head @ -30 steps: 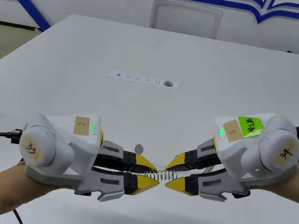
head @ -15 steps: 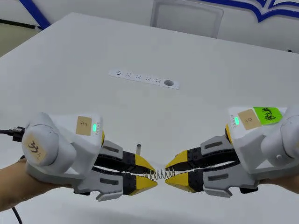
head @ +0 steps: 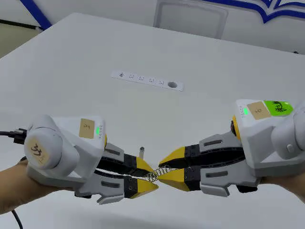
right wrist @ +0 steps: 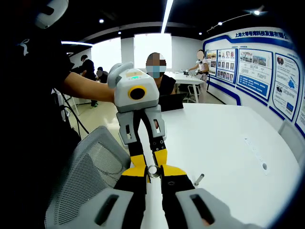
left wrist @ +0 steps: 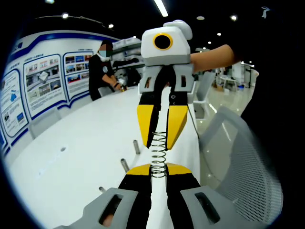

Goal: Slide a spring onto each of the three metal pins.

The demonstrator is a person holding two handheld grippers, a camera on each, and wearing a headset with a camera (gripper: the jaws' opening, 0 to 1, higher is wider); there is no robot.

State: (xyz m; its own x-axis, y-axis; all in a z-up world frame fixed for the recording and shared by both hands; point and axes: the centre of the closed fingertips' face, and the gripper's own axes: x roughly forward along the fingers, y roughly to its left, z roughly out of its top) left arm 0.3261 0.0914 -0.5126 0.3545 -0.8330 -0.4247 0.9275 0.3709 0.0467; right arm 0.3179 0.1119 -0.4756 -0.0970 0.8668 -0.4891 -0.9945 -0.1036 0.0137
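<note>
A small metal spring hangs tilted between the two grippers above the white table. My left gripper grips its lower left end and my right gripper grips its upper right end, tips almost meeting. In the left gripper view the spring runs up from my own jaws into the right gripper's yellow jaws. The right gripper view looks down the spring end-on, pinched at my right gripper. One upright metal pin stands just behind the left gripper. Three pins stand in a row.
A white power strip lies mid-table, and a grey chair stands at the far edge. Mesh chairs sit close to the table's near side. People stand in the background.
My right gripper has moved left and slightly up toward the left one. The spring between them is shorter and now tilted. The left gripper has barely moved.
</note>
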